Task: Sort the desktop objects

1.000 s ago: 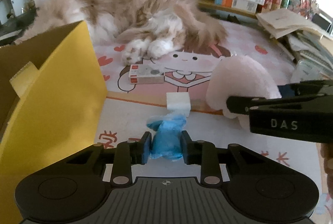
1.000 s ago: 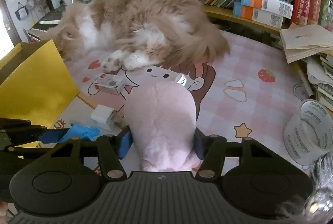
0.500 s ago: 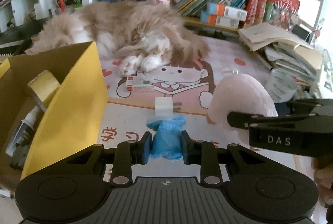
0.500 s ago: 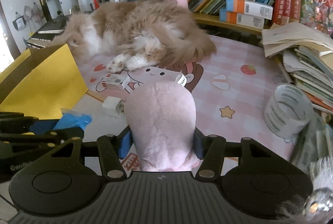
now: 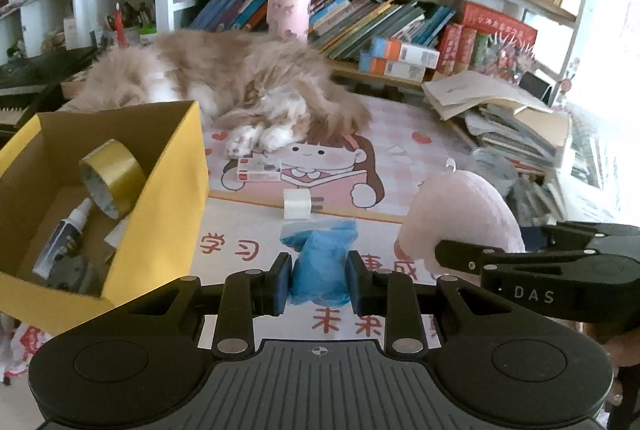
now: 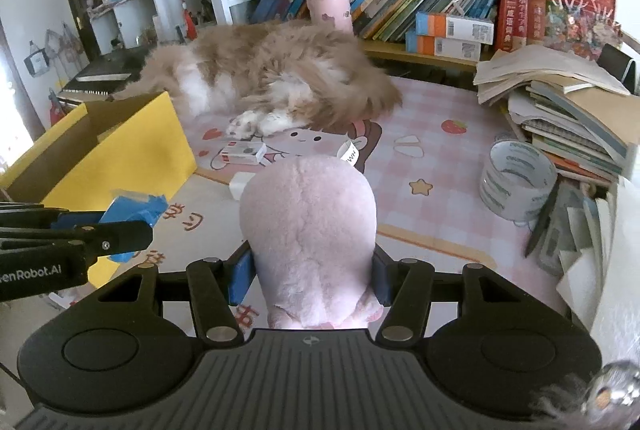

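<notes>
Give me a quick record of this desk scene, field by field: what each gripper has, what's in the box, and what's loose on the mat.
left gripper: shut on blue crumpled wrapper
right gripper: shut on pink plush toy
yellow box: open; holds yellow tape roll and small white bottle
desk mat: white charger block, small red-and-white box, clear tape roll
cat: lying at the back of the mat

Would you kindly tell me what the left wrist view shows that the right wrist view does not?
Only the left wrist view looks into the yellow box, showing a tape roll and a small bottle. Only the right wrist view shows the clear tape roll. Both show the cat, the blue wad and the pink plush.
</notes>
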A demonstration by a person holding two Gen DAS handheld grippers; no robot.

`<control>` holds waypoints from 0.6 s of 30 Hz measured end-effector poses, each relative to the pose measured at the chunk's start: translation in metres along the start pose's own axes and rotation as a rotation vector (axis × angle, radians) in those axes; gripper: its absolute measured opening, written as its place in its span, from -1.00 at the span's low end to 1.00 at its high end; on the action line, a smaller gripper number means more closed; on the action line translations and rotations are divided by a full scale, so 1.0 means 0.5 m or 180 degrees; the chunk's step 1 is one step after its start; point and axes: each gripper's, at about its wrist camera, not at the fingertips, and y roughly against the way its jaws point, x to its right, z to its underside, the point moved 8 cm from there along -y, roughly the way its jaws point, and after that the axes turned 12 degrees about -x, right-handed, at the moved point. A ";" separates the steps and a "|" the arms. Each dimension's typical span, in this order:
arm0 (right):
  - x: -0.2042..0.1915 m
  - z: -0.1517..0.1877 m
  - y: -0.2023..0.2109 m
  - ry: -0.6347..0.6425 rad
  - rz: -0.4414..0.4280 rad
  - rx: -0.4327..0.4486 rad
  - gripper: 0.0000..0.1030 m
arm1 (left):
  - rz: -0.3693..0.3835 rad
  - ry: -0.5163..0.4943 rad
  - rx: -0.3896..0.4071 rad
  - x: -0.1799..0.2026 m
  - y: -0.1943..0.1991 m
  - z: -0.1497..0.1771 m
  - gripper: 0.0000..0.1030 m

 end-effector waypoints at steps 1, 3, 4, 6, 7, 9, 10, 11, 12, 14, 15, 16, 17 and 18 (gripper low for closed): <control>-0.004 0.005 0.007 -0.0013 0.0008 0.0011 0.05 | 0.0020 -0.0002 0.0011 -0.001 0.008 0.004 -0.47; -0.013 0.014 0.019 -0.0030 0.0036 0.0034 0.05 | 0.0064 -0.0017 0.0027 -0.004 0.023 0.012 -0.47; -0.018 0.020 0.026 -0.0042 0.0053 0.0042 0.05 | 0.0089 -0.0031 0.0030 -0.005 0.030 0.017 -0.47; -0.027 0.030 0.036 -0.0082 0.0077 0.0052 0.05 | 0.0141 -0.0069 0.0030 -0.007 0.041 0.026 -0.47; -0.032 0.036 0.041 -0.0105 0.0092 0.0057 0.05 | 0.0159 -0.0092 0.0032 -0.009 0.046 0.030 -0.47; -0.043 0.048 0.052 -0.0141 0.0125 0.0068 0.05 | 0.0196 -0.0145 0.0042 -0.012 0.057 0.040 -0.47; -0.049 0.054 0.056 -0.0156 0.0142 0.0069 0.05 | 0.0213 -0.0165 0.0046 -0.014 0.063 0.045 -0.47; -0.055 0.060 0.060 -0.0169 0.0156 0.0065 0.05 | 0.0237 -0.0181 0.0049 -0.018 0.068 0.050 -0.47; -0.063 0.067 0.064 -0.0179 0.0169 0.0059 0.05 | 0.0259 -0.0195 0.0052 -0.021 0.073 0.054 -0.47; -0.077 0.080 0.070 -0.0184 0.0191 0.0047 0.05 | 0.0293 -0.0219 0.0063 -0.026 0.083 0.062 -0.47; -0.084 0.087 0.073 -0.0183 0.0205 0.0040 0.05 | 0.0314 -0.0227 0.0070 -0.030 0.089 0.068 -0.47; -0.092 0.095 0.075 -0.0186 0.0221 0.0032 0.05 | 0.0333 -0.0235 0.0072 -0.034 0.093 0.072 -0.47; -0.100 0.101 0.078 -0.0192 0.0234 0.0027 0.05 | 0.0347 -0.0241 0.0075 -0.038 0.097 0.078 -0.47; -0.107 0.107 0.080 -0.0199 0.0247 0.0024 0.05 | 0.0364 -0.0246 0.0074 -0.042 0.101 0.084 -0.47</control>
